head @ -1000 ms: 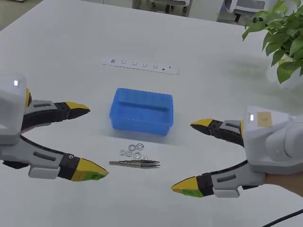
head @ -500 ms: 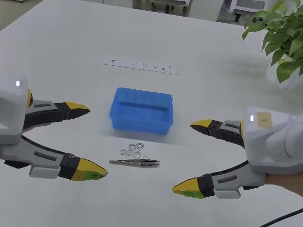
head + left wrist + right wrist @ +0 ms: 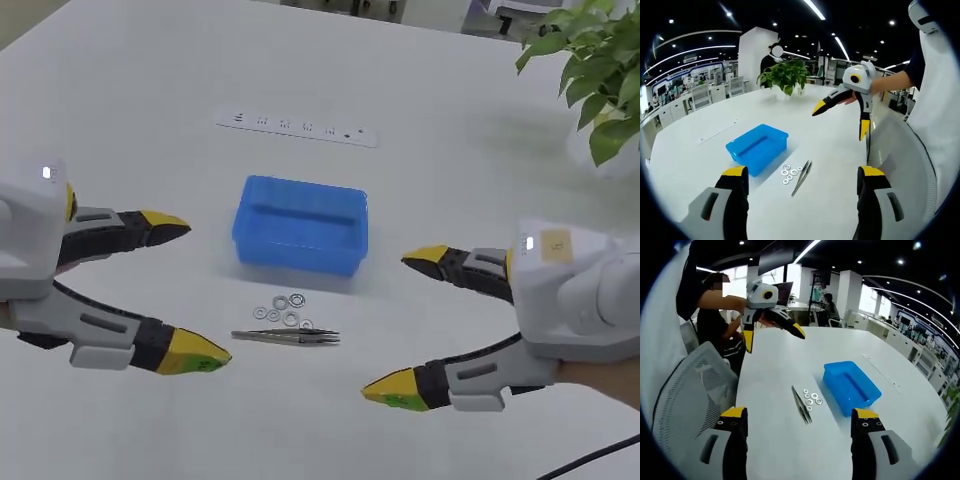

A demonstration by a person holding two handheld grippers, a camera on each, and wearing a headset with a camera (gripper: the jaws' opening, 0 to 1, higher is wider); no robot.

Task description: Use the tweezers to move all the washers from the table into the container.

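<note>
Several small metal washers [image 3: 283, 309] lie in a cluster on the white table, just in front of a blue plastic container [image 3: 301, 223]. Steel tweezers [image 3: 285, 337] lie flat right below the washers. My left gripper [image 3: 190, 293] hovers open at the left, well apart from them. My right gripper [image 3: 400, 322] hovers open at the right, also apart. In the left gripper view the washers [image 3: 790, 172], tweezers [image 3: 802, 177] and container [image 3: 758, 147] lie ahead between the jaws. The right gripper view has the washers [image 3: 811, 400], tweezers [image 3: 801, 404] and container [image 3: 851, 384].
A white power strip [image 3: 296, 128] lies beyond the container. A green potted plant [image 3: 590, 75] stands at the far right corner. A mesh office chair [image 3: 687, 400] stands at the table's near side. People sit at desks in the background.
The head camera has tilted slightly, shifting the scene a little up. Both grippers stay open in nearly the same places; the washers and tweezers have not moved.
</note>
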